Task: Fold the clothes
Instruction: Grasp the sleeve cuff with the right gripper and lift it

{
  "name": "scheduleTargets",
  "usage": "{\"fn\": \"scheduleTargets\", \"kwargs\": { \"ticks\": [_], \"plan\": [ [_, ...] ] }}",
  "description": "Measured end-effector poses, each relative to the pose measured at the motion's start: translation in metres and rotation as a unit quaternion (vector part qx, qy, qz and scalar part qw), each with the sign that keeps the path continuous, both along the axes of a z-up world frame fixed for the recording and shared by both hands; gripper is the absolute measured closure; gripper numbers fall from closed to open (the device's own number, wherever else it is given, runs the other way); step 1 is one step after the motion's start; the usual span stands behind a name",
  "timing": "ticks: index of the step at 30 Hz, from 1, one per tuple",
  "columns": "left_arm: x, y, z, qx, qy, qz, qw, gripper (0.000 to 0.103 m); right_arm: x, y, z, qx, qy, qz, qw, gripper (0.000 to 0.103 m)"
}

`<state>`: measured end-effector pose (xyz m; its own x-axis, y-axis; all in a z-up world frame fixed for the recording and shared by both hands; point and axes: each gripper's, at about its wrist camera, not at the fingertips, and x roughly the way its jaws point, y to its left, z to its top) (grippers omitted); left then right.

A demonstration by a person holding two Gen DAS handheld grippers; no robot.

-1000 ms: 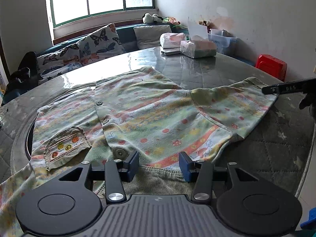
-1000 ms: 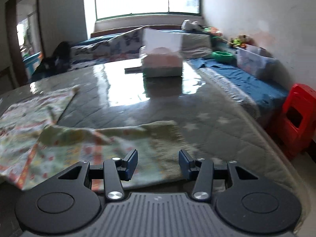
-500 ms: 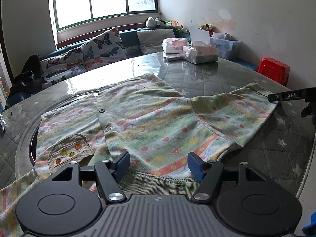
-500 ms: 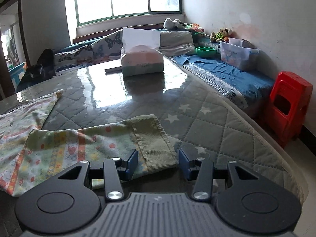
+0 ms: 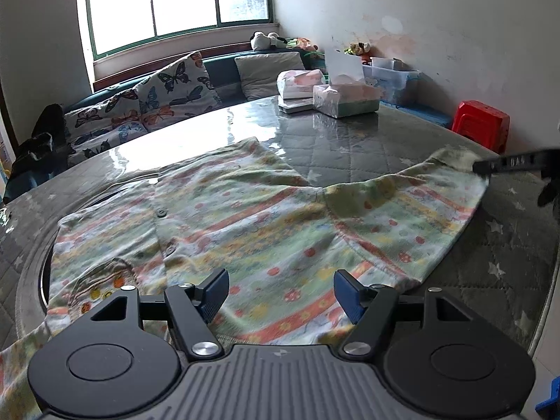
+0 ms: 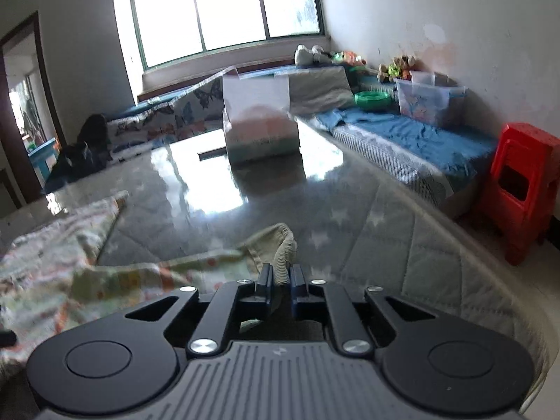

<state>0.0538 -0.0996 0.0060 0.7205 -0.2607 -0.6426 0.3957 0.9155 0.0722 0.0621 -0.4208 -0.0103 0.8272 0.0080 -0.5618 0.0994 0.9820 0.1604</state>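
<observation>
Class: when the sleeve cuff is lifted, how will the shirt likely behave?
Probably floppy: the shirt lies wrinkled and the cuff droops from the right tongs. Likely light; it may slide on the glossy table.

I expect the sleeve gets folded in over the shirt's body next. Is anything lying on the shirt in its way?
Nothing visible. The right gripper is shut on the sleeve cuff; the shirt lies bare, and the tissue box sits far behind.
</observation>
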Motion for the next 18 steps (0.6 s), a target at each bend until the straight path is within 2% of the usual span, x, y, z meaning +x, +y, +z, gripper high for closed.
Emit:
{"fn": "scheduleTargets", "kwargs": {
  "ticks": [5,13,18],
  "plan": [
    [0.002,-0.014,-0.008,0.007,0.008,-0.016,0.9998,0.034,0.005,0.002,0.021,-0.005,-0.029,0.013,0.999,0.095],
    [0.002,-0.03,-0.015,0.015,0.009,-0.034,0.9993,0.034,0.01,0.006,0.023,-0.007,-0.022,0.016,1.0,0.095],
    [0.0,-0.017,-0.003,0.0,-0.003,-0.022,0.9997,0.034,0.004,0.021,0.052,-0.017,-0.045,0.045,0.998,0.095]
  ]
}}
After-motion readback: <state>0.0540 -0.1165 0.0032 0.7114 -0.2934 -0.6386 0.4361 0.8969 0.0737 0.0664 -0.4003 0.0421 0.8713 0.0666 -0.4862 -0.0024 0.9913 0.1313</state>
